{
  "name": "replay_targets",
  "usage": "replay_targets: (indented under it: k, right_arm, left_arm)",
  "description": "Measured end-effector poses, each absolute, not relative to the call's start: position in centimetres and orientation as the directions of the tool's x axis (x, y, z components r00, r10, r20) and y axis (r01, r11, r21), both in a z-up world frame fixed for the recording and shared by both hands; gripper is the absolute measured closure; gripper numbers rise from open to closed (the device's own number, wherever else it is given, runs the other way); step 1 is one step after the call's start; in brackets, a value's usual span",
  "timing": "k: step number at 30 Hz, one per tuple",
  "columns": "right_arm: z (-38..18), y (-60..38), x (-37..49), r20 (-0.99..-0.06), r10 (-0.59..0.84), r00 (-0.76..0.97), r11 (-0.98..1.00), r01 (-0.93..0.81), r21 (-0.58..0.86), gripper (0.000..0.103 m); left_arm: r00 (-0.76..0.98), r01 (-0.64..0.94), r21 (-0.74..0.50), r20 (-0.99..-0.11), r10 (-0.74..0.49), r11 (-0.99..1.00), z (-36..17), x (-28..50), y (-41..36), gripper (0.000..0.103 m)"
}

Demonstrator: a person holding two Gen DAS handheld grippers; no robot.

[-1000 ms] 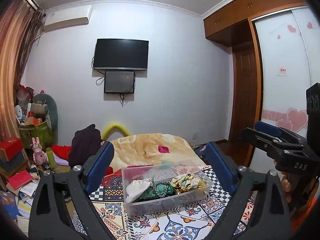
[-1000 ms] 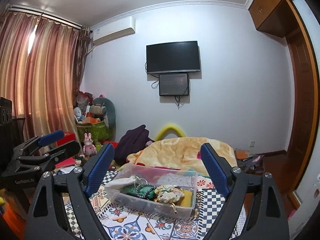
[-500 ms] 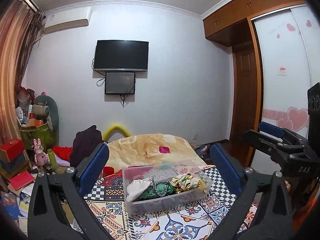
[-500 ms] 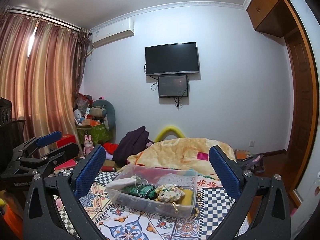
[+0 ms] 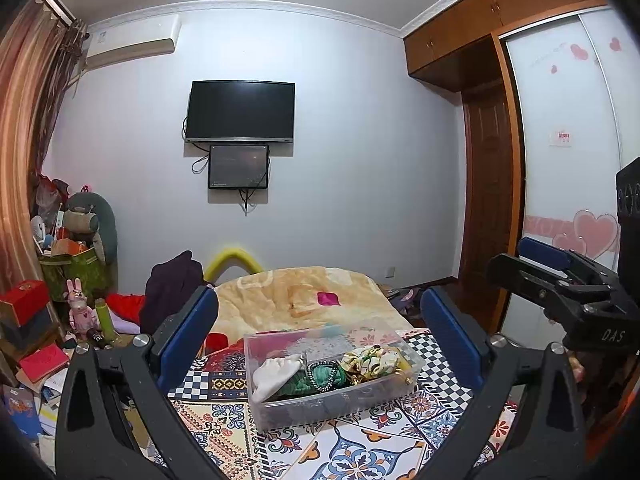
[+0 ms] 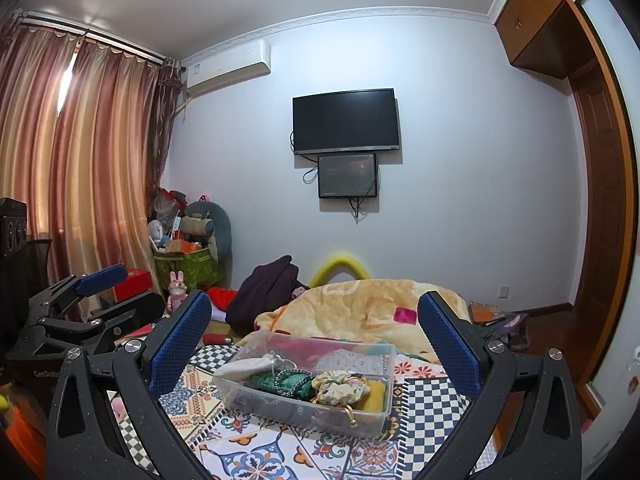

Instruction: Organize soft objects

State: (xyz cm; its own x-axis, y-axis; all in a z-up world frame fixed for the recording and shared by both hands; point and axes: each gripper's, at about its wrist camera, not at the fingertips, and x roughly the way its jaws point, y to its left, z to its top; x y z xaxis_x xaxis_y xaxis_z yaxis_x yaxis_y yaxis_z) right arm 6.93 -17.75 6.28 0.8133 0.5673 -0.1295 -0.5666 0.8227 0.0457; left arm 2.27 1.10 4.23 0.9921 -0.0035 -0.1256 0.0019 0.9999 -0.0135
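A clear plastic box (image 5: 332,400) (image 6: 304,408) stands on the patterned bed cover. It holds soft items: a white cloth (image 5: 276,372) (image 6: 246,367), a green scrunchie with beads (image 5: 324,376) (image 6: 290,380), a floral scrunchie (image 5: 372,362) (image 6: 340,388) and a yellow piece (image 6: 376,394). My left gripper (image 5: 320,332) is open and empty, held above and before the box. My right gripper (image 6: 316,328) is open and empty too. Each gripper shows at the edge of the other's view: the right one (image 5: 560,280), the left one (image 6: 92,304).
A beige blanket (image 5: 304,296) (image 6: 372,312) lies behind the box, with a dark garment (image 5: 168,288) (image 6: 264,292) and a yellow foam arc (image 6: 340,268). Clutter, boxes and a pink bunny toy (image 5: 78,304) stand at the left by the curtain. A wardrobe (image 5: 568,160) is at the right.
Both grippers' jaws have opened wider over the last second. The views have shifted slightly; the box and its contents have not moved.
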Motion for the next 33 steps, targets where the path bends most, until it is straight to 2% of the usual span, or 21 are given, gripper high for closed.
replay_targets:
  k: [33]
  right_arm:
    - [6.28, -17.98, 6.81, -0.135, 0.571, 0.809, 0.820, -0.571, 0.045, 0.000]
  left_arm:
    - [0.989, -0.007, -0.014, -0.145, 0.005, 1.000, 3.94, 2.38, 0.84, 0.000]
